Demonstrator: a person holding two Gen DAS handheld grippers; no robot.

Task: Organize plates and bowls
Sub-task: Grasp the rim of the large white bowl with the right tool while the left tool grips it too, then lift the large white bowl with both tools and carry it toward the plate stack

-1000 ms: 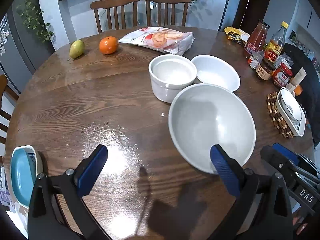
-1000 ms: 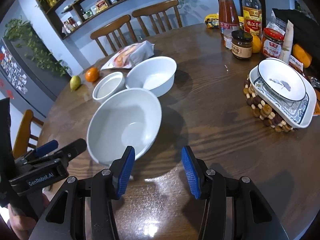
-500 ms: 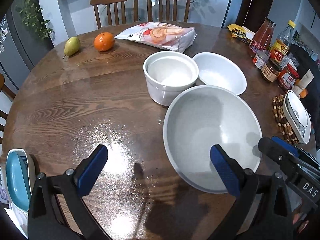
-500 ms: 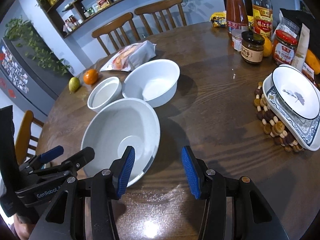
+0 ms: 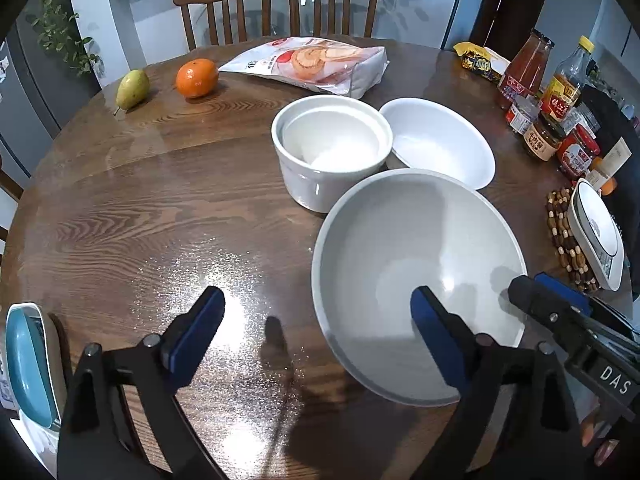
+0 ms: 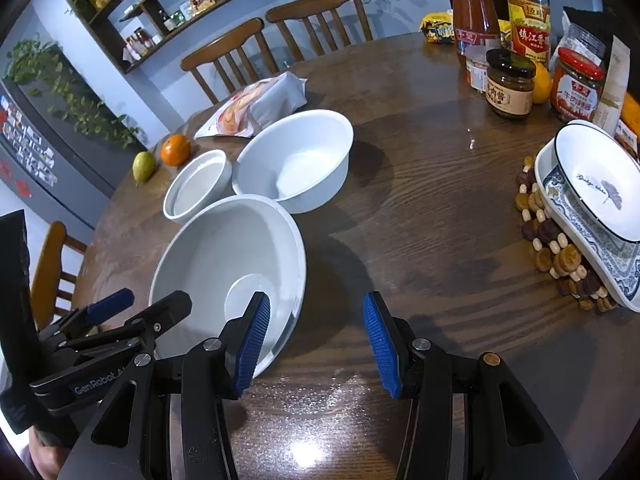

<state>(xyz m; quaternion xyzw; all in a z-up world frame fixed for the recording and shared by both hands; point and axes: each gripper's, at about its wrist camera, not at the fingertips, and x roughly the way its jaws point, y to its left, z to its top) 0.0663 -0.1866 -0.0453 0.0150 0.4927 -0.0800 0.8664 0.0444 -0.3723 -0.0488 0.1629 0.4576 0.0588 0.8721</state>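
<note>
Fingers of the left gripper (image 5: 316,328) were closing astride the near rim of the wide, shallow white ceramic bowl (image 5: 416,280), not yet pinched, presumably for lifting; the right gripper (image 6: 316,340) straddled its other rim, spread. Behind it sat the medium white bowl (image 6: 296,160), then the small straight-walled white ramekin (image 5: 332,148), probably awaiting nesting.

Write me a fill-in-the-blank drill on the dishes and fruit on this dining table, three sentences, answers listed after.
1. The number of plain white bowls grouped on the table is ____.
2. Beside the pear lies an ____.
3. The patterned dishes rest on a mat made of wooden ____.

Missing words: three; orange; beads
</note>
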